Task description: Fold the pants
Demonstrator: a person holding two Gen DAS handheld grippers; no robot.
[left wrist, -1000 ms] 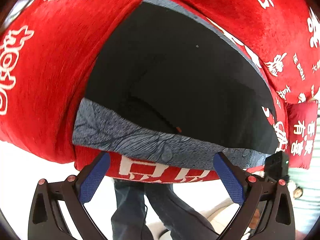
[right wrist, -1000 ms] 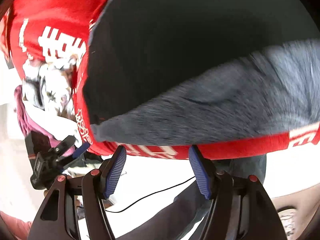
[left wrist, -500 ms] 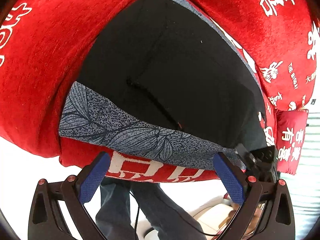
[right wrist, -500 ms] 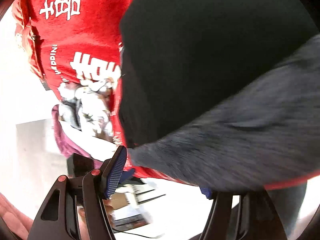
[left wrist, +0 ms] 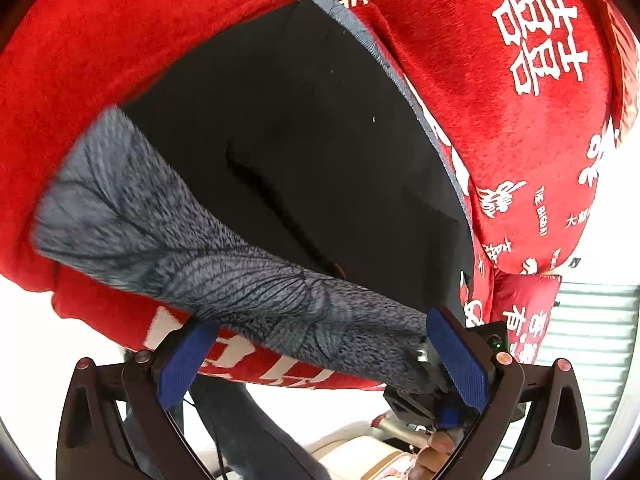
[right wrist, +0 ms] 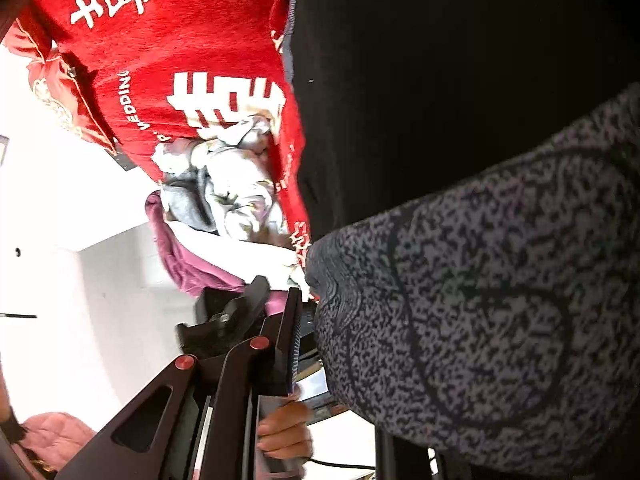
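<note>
Covering bed: red blanket [left wrist: 500, 128] (white lettering) | pants [left wrist: 320, 152] | left jaws wide, empty | right: unclear

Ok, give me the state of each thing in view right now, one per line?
Pants: black, spread flat on the red blanket, patterned grey hem lifted at the near edge.
Left hand-held gripper: open, fingers straddling the hem.
Right hand-held gripper: at the hem's corner; one finger hidden by cloth, grip unclear.
Red blanket: spread under the pants.
</note>
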